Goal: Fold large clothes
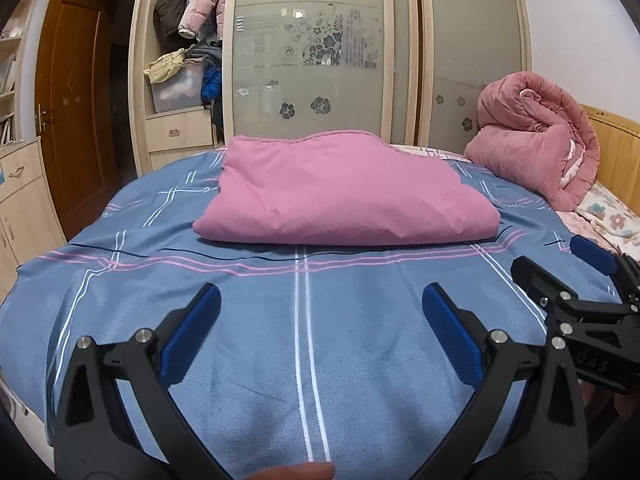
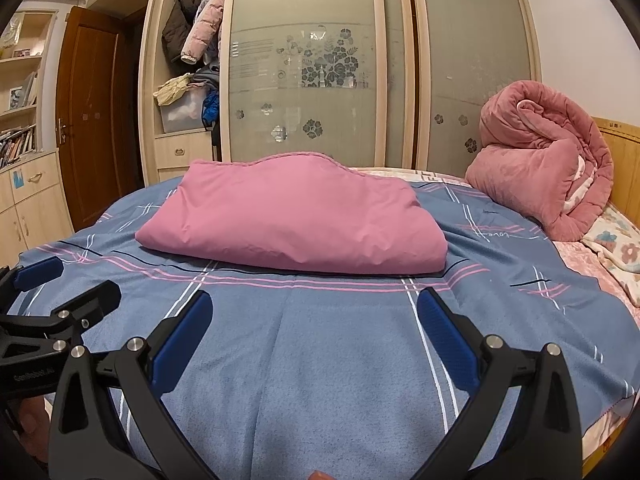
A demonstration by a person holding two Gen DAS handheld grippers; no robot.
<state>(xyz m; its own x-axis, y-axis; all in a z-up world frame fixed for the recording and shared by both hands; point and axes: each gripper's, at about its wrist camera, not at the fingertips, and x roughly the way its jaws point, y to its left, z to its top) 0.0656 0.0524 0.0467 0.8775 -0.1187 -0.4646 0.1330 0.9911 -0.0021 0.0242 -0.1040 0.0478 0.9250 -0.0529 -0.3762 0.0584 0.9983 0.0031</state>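
Note:
A pink garment lies folded into a thick rectangle on the blue checked bedsheet, near the bed's middle. My left gripper hovers open over the sheet, short of the garment's near edge, with nothing between its blue pads. My right gripper is likewise open and empty, at about the same distance from the fold. In the left wrist view the right gripper shows at the right edge; in the right wrist view the left gripper shows at the left edge.
A rolled pink quilt sits at the bed's far right by a wooden headboard. Behind the bed stand a wardrobe with frosted sliding doors, an open section with hanging coats, and a brown door at left.

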